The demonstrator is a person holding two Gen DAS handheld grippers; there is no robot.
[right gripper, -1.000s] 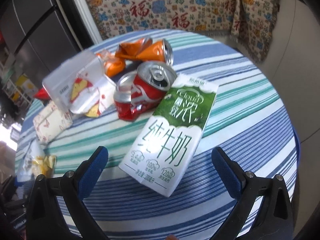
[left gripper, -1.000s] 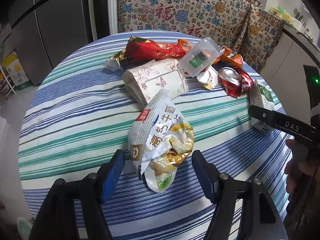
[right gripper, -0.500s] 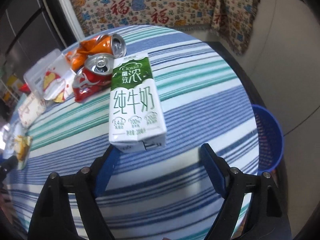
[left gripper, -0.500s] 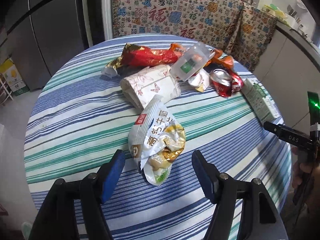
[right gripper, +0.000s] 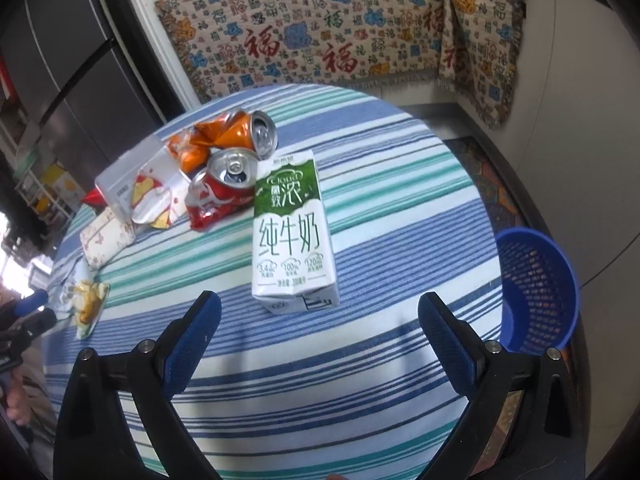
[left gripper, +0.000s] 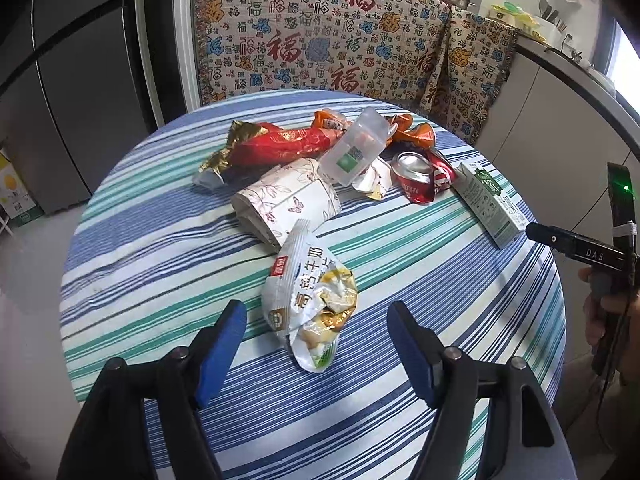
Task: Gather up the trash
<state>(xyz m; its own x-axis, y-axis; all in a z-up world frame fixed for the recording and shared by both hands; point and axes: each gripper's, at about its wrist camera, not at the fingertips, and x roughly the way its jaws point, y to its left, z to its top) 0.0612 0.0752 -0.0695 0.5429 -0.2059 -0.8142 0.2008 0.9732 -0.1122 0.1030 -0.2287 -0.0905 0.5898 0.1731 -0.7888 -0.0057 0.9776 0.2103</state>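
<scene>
Trash lies on a round striped table [left gripper: 160,240]. My left gripper [left gripper: 316,324] is open, just short of a crumpled white snack bag [left gripper: 308,292] that lies ahead between its fingers. My right gripper [right gripper: 320,312] is open, just short of a green and white milk carton [right gripper: 292,236] lying flat; the carton also shows in the left wrist view [left gripper: 488,204]. Behind the carton lie a crushed red can [right gripper: 224,188], an orange can [right gripper: 244,136] and a clear plastic box [right gripper: 132,184]. A blue mesh basket [right gripper: 536,288] stands on the floor right of the table.
A folded floral paper pack [left gripper: 284,200] and a red foil wrapper [left gripper: 276,148] lie mid-table. A patterned cloth [left gripper: 340,40] hangs behind the table. A grey fridge [left gripper: 60,100] stands at the left, a counter [left gripper: 560,100] at the right.
Both grippers have drawn back and risen, so more of the table shows. The right view has turned until the milk carton lies straight ahead and the blue basket has come into view.
</scene>
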